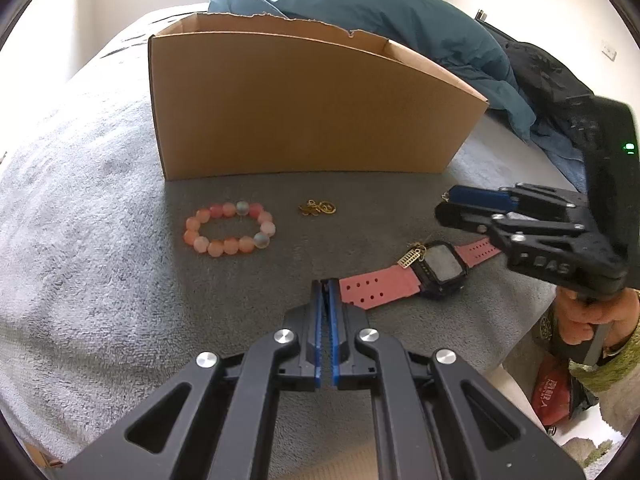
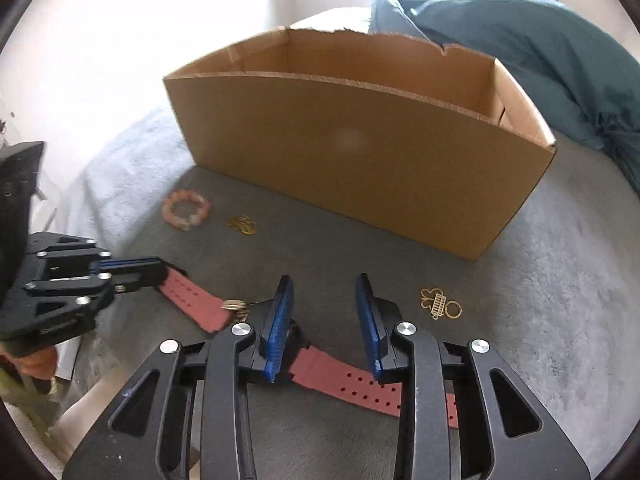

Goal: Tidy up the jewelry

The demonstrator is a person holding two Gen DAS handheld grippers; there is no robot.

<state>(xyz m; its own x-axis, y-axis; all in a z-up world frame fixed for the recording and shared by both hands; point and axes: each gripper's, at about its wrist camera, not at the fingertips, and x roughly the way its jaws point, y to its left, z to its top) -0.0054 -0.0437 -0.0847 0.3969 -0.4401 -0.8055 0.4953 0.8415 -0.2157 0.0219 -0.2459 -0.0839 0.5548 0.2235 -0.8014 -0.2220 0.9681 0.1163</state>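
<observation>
A watch [image 1: 440,268] with a pink strap [image 2: 340,376] lies on the grey blanket [image 1: 100,240], and a small gold charm [image 1: 412,257] rests against its case. My left gripper [image 1: 325,285] is shut with nothing between its pads; its tips sit at the strap's left end. My right gripper [image 2: 326,296] hovers open just over the watch, whose case is mostly hidden behind the left finger [image 2: 280,312]. A pink bead bracelet [image 1: 230,228] and a gold trinket [image 1: 318,208] lie nearer the box. A second gold piece [image 2: 438,304] lies right of my right gripper.
An open cardboard box [image 1: 300,112] stands upright behind the jewelry. A blue duvet [image 2: 540,40] is heaped beyond it, beside a dark bag [image 1: 540,72]. A person's hand [image 1: 592,316] holds the right gripper's handle at the blanket's right edge, above a red object [image 1: 552,392].
</observation>
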